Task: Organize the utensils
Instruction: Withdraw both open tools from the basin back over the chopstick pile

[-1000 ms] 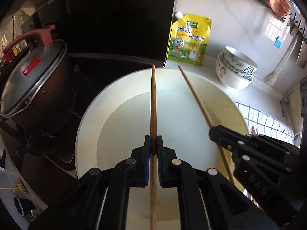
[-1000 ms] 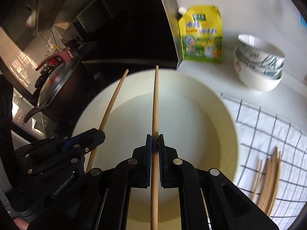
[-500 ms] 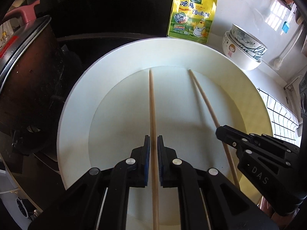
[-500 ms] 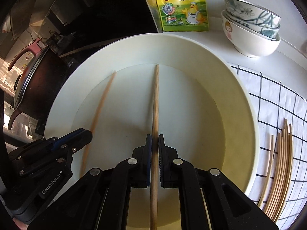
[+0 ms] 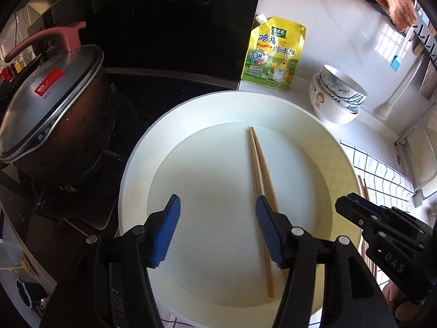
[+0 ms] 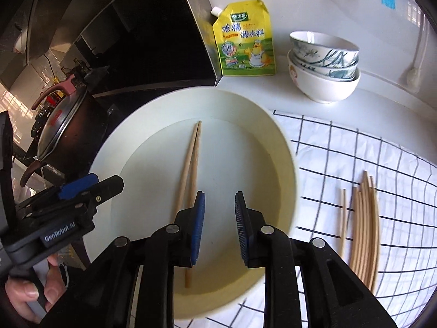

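Note:
Two wooden chopsticks (image 5: 259,169) lie side by side on the bottom of a large cream bowl (image 5: 300,114); they also show in the right wrist view (image 6: 191,161). My left gripper (image 5: 218,232) is open and empty above the bowl, its right pad beside the chopsticks. My right gripper (image 6: 218,227) is open and empty above the bowl (image 6: 284,142), its left pad next to the chopsticks. Several more chopsticks (image 6: 364,224) lie on the checked cloth (image 6: 355,147) to the right.
A lidded pot (image 5: 52,120) with a pink handle stands on the dark stove to the left. A yellow seasoning pouch (image 5: 274,54) leans on the back wall. Stacked bowls (image 6: 323,65) stand at the back right. A sink edge (image 5: 423,158) is at far right.
Both grippers opened and let go of their chopsticks, which now lie together in the bowl. Both grippers have pulled back and up a little.

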Demonstrator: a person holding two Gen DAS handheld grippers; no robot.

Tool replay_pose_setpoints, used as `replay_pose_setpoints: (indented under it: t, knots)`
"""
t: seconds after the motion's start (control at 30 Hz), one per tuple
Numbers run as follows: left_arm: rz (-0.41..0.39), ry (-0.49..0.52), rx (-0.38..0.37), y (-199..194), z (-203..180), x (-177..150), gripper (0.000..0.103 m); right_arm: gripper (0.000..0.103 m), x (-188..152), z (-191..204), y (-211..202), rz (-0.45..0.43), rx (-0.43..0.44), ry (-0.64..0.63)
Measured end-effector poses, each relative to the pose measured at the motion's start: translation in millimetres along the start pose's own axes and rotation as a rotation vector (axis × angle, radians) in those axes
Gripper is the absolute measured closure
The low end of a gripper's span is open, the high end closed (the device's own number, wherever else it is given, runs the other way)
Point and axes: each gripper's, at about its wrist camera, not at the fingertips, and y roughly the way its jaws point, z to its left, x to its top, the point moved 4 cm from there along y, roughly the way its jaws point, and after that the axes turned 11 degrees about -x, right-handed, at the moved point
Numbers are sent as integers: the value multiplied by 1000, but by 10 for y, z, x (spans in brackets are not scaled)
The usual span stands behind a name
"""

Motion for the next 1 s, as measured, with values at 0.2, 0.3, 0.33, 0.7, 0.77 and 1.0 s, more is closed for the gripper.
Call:
replay_pose_setpoints:
  t: [0.2,0.3,0.33,0.7,0.77,1.0]
  knots:
    - [-12,3,-30,-73,-222,17,41,77,-56,-227,-258,-29,-9,18]
    - [-7,2,-47,-101,-303,12,41,77,-69,-334,-346,-34,-15,31]
    - [-14,8,-51,-126,-333,10,41,77,-71,-368,-393,-48,-17,35]
    - [-30,23,-38,-232,-595,-77,41,74,-261,-762,-680,-101,-24,95]
    - [-28,22,-41,-220,-682,-117,41,74,-301,-862,-716,-103,-30,101]
    - [-16,45,-60,-171,-1063,-290,41,74,-493,-1305,-792,-105,-70,119]
